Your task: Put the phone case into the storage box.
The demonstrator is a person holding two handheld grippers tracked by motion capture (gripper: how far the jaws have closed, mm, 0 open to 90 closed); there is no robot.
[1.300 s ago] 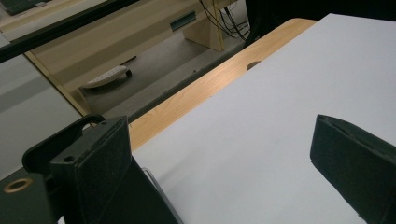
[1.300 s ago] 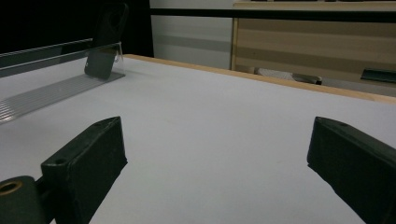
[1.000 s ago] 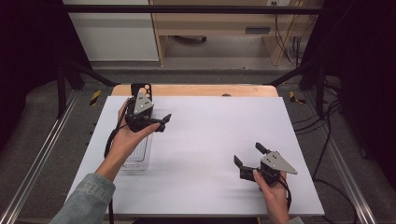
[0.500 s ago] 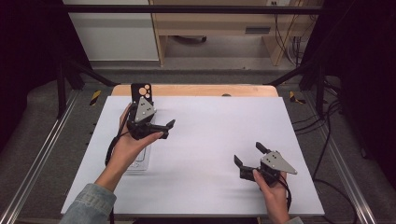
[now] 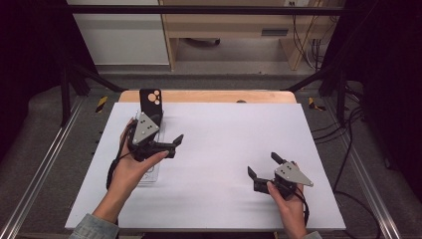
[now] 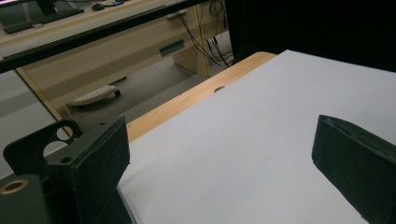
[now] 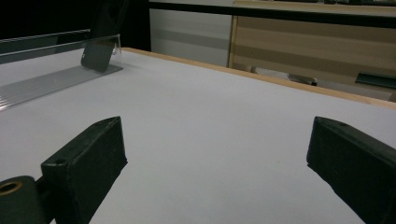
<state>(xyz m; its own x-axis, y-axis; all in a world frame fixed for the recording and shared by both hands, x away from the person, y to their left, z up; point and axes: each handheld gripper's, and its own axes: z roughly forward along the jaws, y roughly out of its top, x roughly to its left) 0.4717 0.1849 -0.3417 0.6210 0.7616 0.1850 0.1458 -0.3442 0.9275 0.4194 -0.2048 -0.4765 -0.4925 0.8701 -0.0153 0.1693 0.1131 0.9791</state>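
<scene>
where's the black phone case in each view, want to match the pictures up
High view: the black phone case stands upright at the table's far left, just beyond the left gripper.
Left gripper view: bottom-left corner, camera holes showing, behind the left jaw.
Right gripper view: top left, seen through the clear stand.
Shared landmark: the wooden table edge along the white sheet's far side.

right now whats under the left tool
Under the left tool lies a clear plastic tray on the white sheet. The black phone case stands propped at its far end. The hand and tool cover most of the tray, so its contents cannot be seen.
</scene>
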